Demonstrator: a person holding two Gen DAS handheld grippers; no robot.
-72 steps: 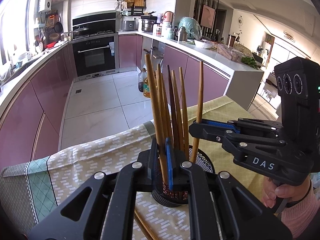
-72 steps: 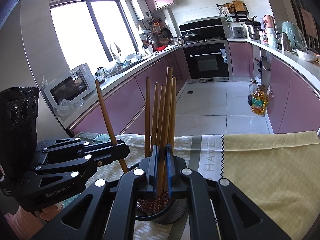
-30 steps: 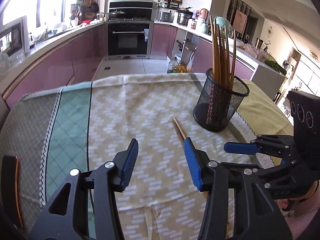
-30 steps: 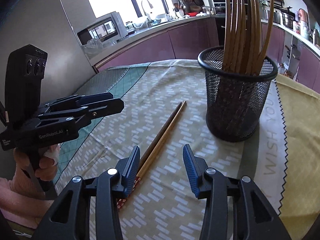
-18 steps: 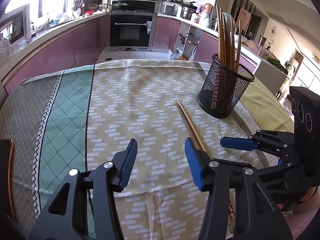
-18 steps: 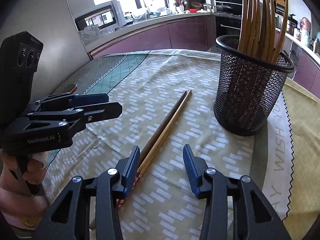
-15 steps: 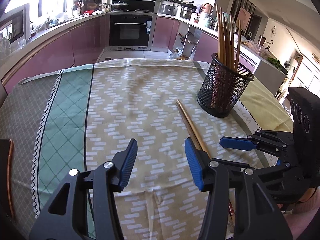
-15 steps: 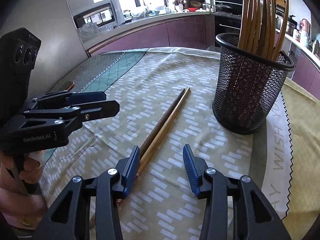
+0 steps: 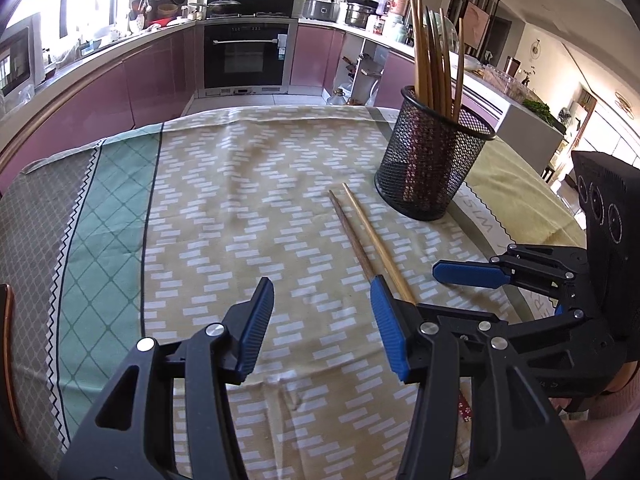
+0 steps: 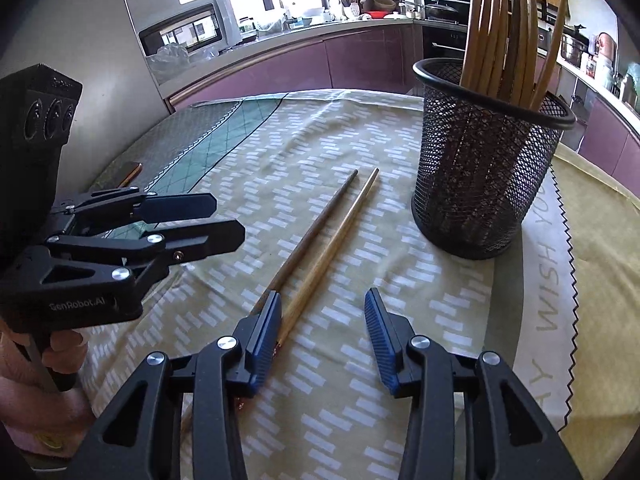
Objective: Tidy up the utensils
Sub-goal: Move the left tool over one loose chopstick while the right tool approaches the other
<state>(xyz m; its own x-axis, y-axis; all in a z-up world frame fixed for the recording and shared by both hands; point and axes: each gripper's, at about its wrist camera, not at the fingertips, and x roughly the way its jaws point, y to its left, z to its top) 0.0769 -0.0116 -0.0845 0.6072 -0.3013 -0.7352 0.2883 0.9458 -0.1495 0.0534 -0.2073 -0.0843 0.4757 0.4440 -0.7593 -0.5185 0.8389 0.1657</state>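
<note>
A black mesh cup (image 9: 432, 160) (image 10: 484, 168) stands on the table and holds several wooden chopsticks upright. Two more chopsticks lie side by side on the cloth in front of it, a dark one (image 9: 352, 236) (image 10: 316, 232) and a light one (image 9: 374, 236) (image 10: 340, 236). My left gripper (image 9: 322, 316) is open and empty, low over the cloth, left of the loose pair; it also shows in the right wrist view (image 10: 224, 220). My right gripper (image 10: 323, 328) is open and empty, just above the near ends of the pair; it also shows in the left wrist view (image 9: 452, 288).
A patterned tablecloth (image 9: 240, 208) (image 10: 360, 400) covers the round table, with a green and grey band (image 9: 108, 200) on the left. A dark flat object (image 10: 130, 172) lies near the far left rim. Kitchen counters and an oven stand beyond the table.
Both grippers let go of chopsticks in the cup, opened and drew back and down to the table. In the last half second both have shifted slightly closer to the loose pair.
</note>
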